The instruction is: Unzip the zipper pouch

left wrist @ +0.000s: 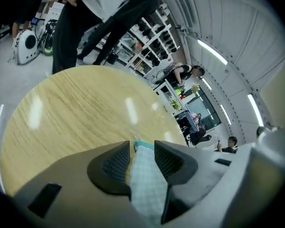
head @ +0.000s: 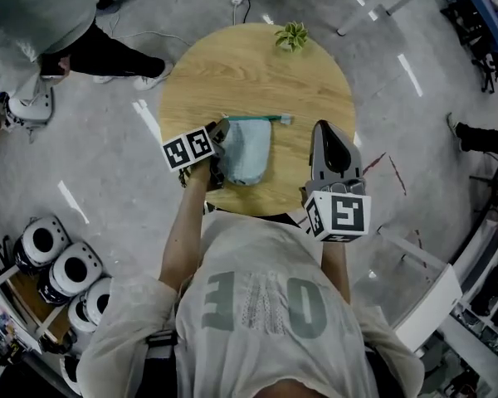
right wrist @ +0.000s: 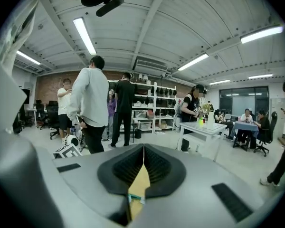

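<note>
Where we stand: at the near edge of a round wooden table [head: 257,73], one gripper in each hand.
Pouch: the zipper pouch [head: 247,152] lies flat on the near half of the table; it is pale blue checked cloth.
Zipper: a teal zipper [head: 257,119] runs along the pouch's far edge, and its end sticks out past the right corner. We cannot tell whether it is open or closed.
Left gripper: the left gripper [left wrist: 142,148] is at the pouch's left edge with its jaws spread. The checked cloth lies between the pads, and a sliver of wood shows between the cloth and the left-hand pad. We see no squeeze on the cloth.
Right gripper: the right gripper [right wrist: 143,148] is over the table to the right of the pouch and apart from it. Its jaws are pressed together at the tips with nothing pinched. Wood and a small teal scrap show through the slit lower down.
Markers: the marker cubes [head: 187,148] carry black-and-white square patterns with no words.
Writing: we make out large pale block letters on the shirt [head: 266,305], upside down from above; we cannot read them for sure. We see no brand or label on the pouch.
Far edge: a small green plant [head: 291,36] stands on the far side of the table, well apart from the pouch.
</note>
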### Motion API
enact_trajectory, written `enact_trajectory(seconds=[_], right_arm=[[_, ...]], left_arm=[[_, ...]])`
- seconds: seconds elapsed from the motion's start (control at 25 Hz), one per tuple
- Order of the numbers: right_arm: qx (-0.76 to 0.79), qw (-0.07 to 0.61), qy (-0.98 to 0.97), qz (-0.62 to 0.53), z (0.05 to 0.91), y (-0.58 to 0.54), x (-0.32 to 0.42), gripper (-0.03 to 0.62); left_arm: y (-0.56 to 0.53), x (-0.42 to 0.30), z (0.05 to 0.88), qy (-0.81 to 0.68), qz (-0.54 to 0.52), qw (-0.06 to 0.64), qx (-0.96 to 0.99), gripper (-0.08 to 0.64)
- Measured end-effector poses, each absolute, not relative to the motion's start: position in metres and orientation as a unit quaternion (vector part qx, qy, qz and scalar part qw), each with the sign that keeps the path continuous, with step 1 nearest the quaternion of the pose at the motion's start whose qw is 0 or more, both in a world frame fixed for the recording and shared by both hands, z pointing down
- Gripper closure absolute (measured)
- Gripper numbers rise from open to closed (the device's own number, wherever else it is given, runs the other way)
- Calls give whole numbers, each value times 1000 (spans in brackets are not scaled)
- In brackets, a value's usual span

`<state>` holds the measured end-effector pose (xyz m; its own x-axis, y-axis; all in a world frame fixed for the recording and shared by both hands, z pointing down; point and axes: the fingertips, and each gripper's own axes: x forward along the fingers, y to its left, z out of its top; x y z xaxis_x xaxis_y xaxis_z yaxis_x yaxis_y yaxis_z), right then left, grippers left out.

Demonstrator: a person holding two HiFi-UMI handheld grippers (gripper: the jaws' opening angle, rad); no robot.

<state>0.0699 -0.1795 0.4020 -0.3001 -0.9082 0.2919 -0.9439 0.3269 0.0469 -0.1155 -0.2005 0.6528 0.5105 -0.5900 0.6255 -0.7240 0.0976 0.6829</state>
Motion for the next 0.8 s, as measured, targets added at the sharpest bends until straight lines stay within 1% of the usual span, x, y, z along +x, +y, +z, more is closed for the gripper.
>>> enact_trajectory(seconds=[0.2,0.44,0.6,0.8], right_arm=[[574,141,-804,72,409,-178,69,563],[568,147,-807,72,416,-176,67,563],[564,148,-809,71,416,-177,66,563],[560,144,-814,64,410,-184,61,563]], left_arm=[[-197,-111,664,-472,85,582,656,430],[-198,-102,674,-447,80,616,644,502],[-200,-100,674,-438,75,627,640,520],[-213,-98,651,-442,58,605,660,528]])
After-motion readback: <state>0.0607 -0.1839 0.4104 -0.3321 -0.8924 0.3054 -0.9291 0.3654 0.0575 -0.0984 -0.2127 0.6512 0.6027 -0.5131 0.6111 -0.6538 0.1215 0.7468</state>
